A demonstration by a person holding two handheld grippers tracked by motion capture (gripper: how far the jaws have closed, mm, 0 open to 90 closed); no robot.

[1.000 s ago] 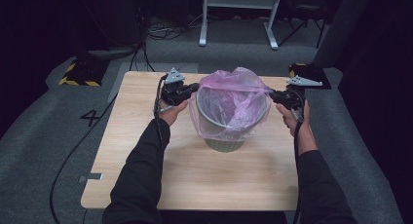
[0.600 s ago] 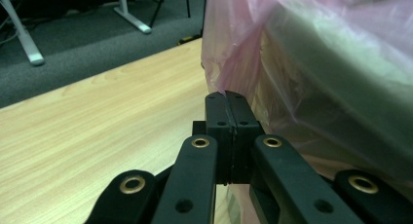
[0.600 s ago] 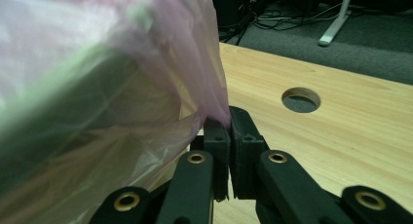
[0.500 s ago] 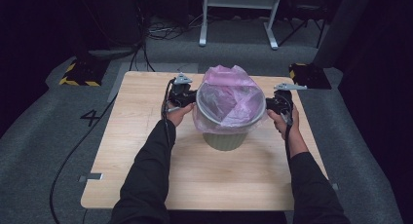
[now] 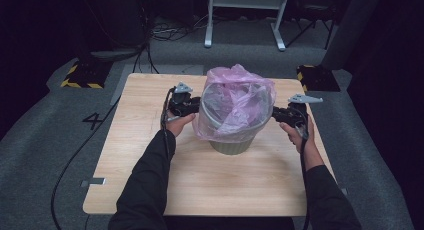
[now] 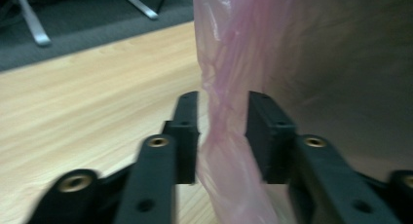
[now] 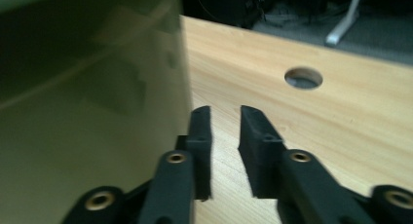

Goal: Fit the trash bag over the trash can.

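An olive-grey bin (image 5: pixel 231 142) stands in the middle of the wooden table (image 5: pixel 150 120), with a pink plastic bag (image 5: pixel 235 97) draped over its rim. At the bin's left side my left gripper (image 5: pixel 192 106) has just been opening its jaws. In the left gripper view the left gripper (image 6: pixel 223 100) is open, with a fold of the bag (image 6: pixel 234 48) hanging loose between the pads beside the bin wall (image 6: pixel 341 63). My right gripper (image 5: pixel 280 114) is at the bin's right side. Its jaws have also just been opening, and the right gripper (image 7: pixel 225 112) holds nothing next to the bin wall (image 7: pixel 87 112).
A round hole (image 7: pixel 303 77) is cut in the tabletop beyond the right gripper. A cable (image 5: pixel 100 135) trails off the table's left edge. Yellow-and-black striped blocks (image 5: pixel 80 75) lie on the floor at the back left, and white frame legs (image 5: pixel 245 20) stand behind the table.
Both hands have sunk along the bin's sides, drawing the bag's edge down over the rim. Both grippers' jaws have opened and let go of the bag.
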